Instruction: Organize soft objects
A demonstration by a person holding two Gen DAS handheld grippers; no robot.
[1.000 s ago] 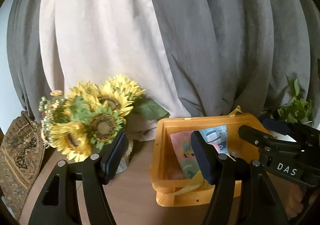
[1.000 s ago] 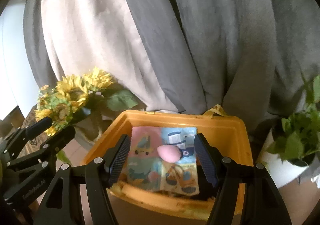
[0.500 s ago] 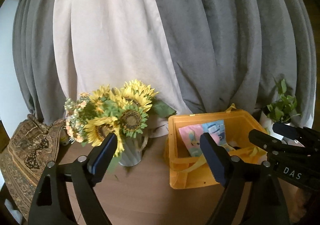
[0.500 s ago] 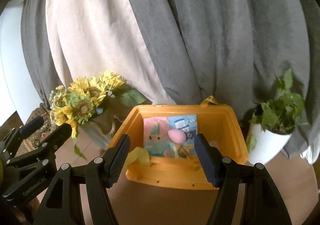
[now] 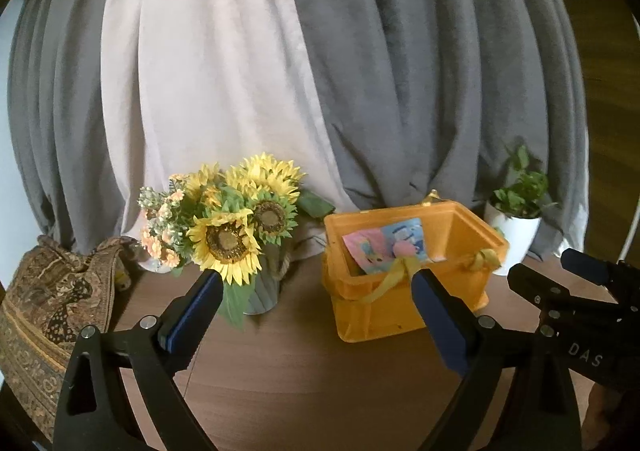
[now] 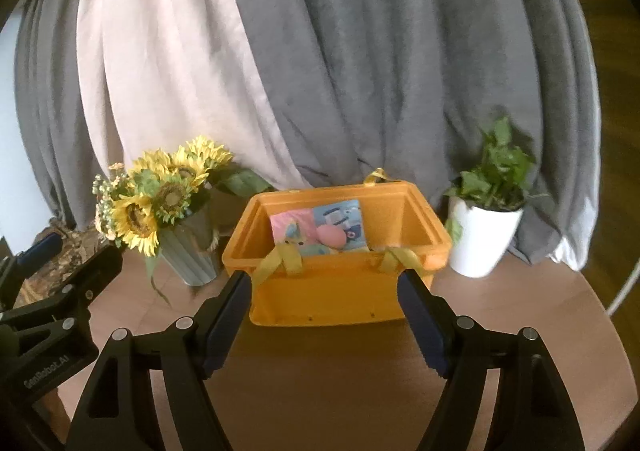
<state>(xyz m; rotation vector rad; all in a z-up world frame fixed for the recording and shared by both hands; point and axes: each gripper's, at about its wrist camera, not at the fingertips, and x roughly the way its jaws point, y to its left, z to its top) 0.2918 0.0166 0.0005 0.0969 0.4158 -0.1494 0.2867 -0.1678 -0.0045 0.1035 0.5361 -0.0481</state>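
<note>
An orange plastic crate (image 6: 336,299) stands on the round wooden table (image 6: 320,391); it also shows in the left wrist view (image 5: 380,311). Inside it a soft cloth book with pastel pictures (image 6: 320,225) leans on the back wall, with a pink egg-shaped soft toy (image 6: 331,237) in front of it. Yellow ribbon handles (image 6: 280,261) hang over the near rim. My right gripper (image 6: 324,291) is open and empty, in front of the crate. My left gripper (image 5: 316,291) is open and empty, in front of the crate's left side.
A grey vase of sunflowers (image 5: 240,227) stands left of the crate. A white pot with a green plant (image 6: 482,235) stands to its right. A patterned brown cloth (image 5: 44,311) lies at the far left. Grey and beige curtains (image 6: 280,71) hang behind.
Both grippers have pulled back and away from the crate, which now looks smaller and farther. The cloth book and pink toy stay inside the crate.
</note>
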